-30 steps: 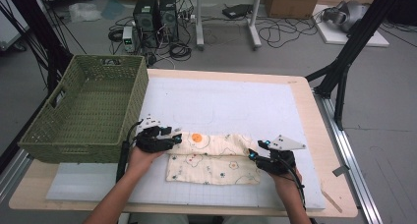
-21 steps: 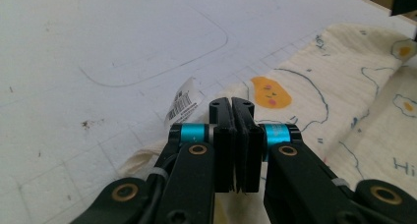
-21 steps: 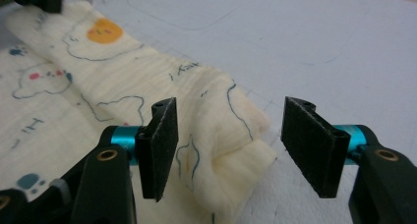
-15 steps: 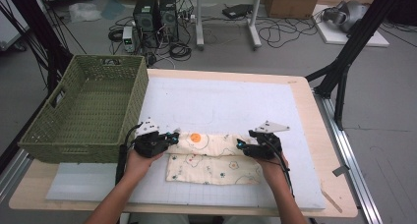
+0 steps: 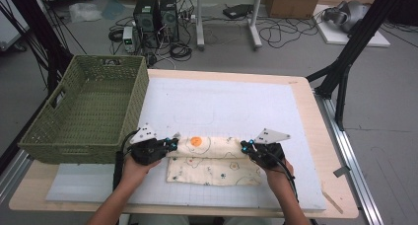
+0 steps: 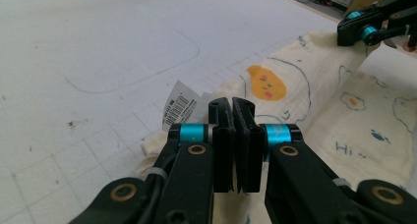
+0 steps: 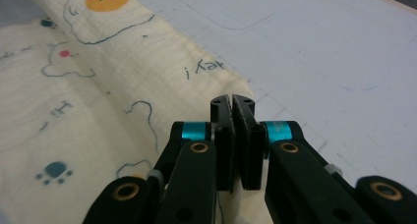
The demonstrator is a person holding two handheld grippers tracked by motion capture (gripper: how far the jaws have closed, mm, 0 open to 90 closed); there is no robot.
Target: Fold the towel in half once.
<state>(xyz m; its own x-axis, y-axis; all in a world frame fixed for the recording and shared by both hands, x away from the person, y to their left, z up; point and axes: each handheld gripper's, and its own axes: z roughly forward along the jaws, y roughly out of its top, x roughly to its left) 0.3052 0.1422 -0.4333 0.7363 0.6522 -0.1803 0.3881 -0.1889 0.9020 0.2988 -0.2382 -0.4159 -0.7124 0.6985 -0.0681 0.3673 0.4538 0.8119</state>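
Looking down from the high view, a cream printed cloth lies folded on the white mat near the person's edge of the surface. The left gripper pinches the cloth's left end and the right gripper its right end, likely so both far corners can be folded together. A green woven basket sits to the left, well apart, probably awaiting the folded cloth.

From the left gripper view, the jaws have just been closing and now press together on a bunched cloth corner beside a barcode tag.

From the right gripper view, the jaws have likewise just closed, clamped on the cloth's folded edge.
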